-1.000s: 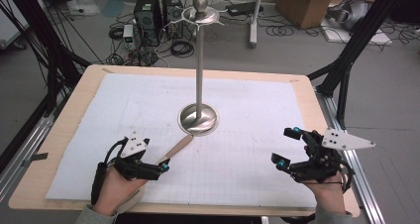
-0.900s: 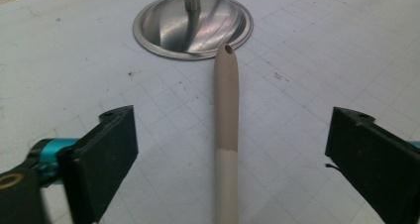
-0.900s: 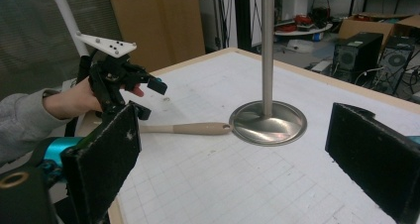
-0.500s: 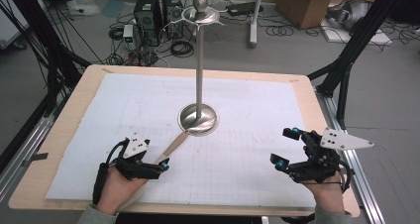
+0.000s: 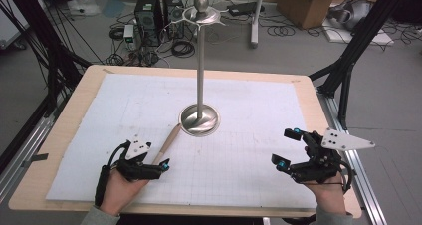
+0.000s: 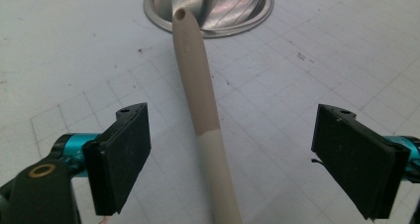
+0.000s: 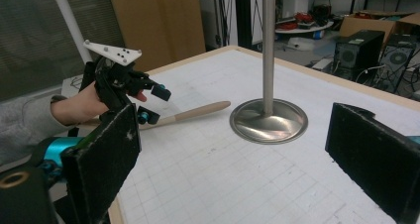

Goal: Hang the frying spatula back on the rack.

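Since approx. a second ago, left gripper (image 5: 160,166) jaws have been closing a bit but are seen wide apart, pads untouched, astride long beige wooden-look utensil handle (image 6: 197,87) lying near desk's front-left edge, tip by round steel stand base (image 5: 199,119); grasp step underway, next needs full squeeze; right gripper (image 5: 288,148) is held open, empty.

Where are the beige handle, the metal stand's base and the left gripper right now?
beige handle (image 6: 198,80), left gripper view, on its darker upper shaft.
metal stand's base (image 5: 191,120), high view, on the dish left of the pole.
left gripper (image 6: 230,142), left gripper view, midway between its open fingers.
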